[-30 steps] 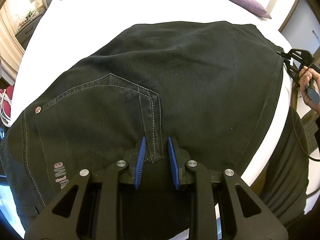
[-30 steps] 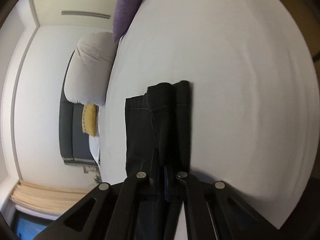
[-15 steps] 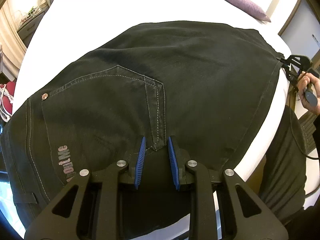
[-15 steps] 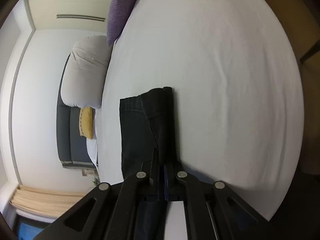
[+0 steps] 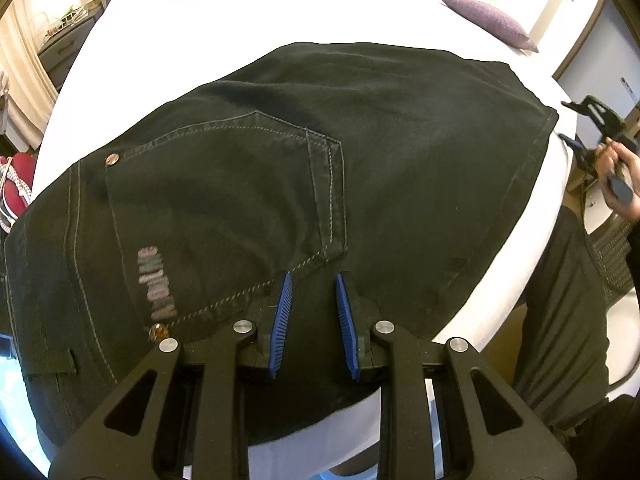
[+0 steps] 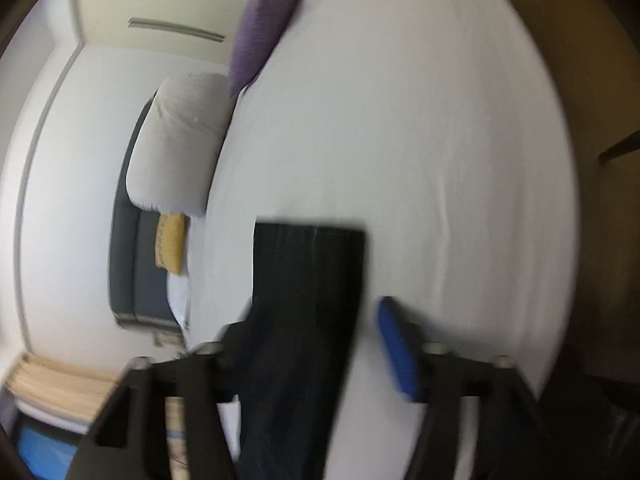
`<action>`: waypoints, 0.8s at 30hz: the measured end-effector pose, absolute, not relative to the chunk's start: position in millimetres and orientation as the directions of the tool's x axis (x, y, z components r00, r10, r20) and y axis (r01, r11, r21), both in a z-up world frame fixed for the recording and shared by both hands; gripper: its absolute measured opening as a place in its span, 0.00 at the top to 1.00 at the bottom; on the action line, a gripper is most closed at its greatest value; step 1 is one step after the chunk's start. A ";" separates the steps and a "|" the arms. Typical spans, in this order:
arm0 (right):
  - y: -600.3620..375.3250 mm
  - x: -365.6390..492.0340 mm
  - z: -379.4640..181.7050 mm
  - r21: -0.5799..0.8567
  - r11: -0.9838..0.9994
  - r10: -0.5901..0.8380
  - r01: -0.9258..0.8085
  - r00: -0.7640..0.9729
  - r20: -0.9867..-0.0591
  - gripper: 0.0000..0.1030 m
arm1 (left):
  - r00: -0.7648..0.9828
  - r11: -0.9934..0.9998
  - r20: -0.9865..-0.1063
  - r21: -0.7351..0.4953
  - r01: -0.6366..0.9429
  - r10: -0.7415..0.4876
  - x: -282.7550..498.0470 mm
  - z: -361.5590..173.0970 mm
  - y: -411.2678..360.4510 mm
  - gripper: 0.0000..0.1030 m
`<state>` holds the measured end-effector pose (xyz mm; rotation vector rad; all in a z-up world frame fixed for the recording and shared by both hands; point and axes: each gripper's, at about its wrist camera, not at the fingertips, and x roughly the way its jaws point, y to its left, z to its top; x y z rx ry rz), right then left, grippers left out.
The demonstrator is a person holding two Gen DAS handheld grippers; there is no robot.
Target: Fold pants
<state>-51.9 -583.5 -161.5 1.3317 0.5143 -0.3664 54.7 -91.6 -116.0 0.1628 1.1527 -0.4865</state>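
Black pants lie flat on a white bed, back pocket up, waistband at the left. My left gripper hovers over the pants' near edge with its blue pads a little apart, nothing between them. In the right wrist view my right gripper is wide open; the leg end of the pants lies flat on the sheet between its jaws. The right gripper also shows at the far right of the left wrist view, just off the pants' hem corner.
A purple cushion and a pale pillow lie at the head of the bed. A yellow cushion leans on a dark headboard. Red shoes sit off the left. The person's dark trousers stand at the bed's right edge.
My right gripper has opened and let go of the leg end, which now lies flat. My left gripper has drawn back along the pants, staying apart.
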 end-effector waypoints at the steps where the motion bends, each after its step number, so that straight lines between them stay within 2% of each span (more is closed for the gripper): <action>1: -565.9 -51.6 -160.8 0.832 0.224 0.099 0.507 0.837 -0.537 0.35 | 0.318 0.885 -0.904 -0.121 0.450 -0.285 54.8 -115.5 -90.8 0.78; 4: -496.9 -43.7 -161.1 0.867 0.270 0.326 0.419 0.807 -0.492 0.38 | 0.321 0.884 -0.902 -0.124 0.450 -0.290 53.7 -117.0 -89.8 0.78; 6: -444.0 -32.9 -158.5 0.881 0.311 0.469 0.356 0.749 -0.468 0.46 | 0.320 0.884 -0.901 -0.127 0.451 -0.293 53.6 -117.4 -92.7 0.78; 10: -385.0 -14.8 -162.5 0.918 0.273 0.626 0.288 0.671 -0.397 0.47 | 0.321 0.881 -0.895 -0.143 0.450 -0.309 50.1 -118.6 -88.0 0.78; 19: -360.7 1.6 -185.7 0.900 0.257 0.669 0.353 0.607 -0.429 0.48 | 0.331 0.880 -0.875 -0.191 0.434 -0.353 49.6 -118.2 -81.4 0.78; 24: -359.8 3.0 -195.7 0.902 0.226 0.675 0.368 0.609 -0.417 0.48 | 0.332 0.880 -0.874 -0.193 0.435 -0.356 48.1 -118.4 -79.4 0.78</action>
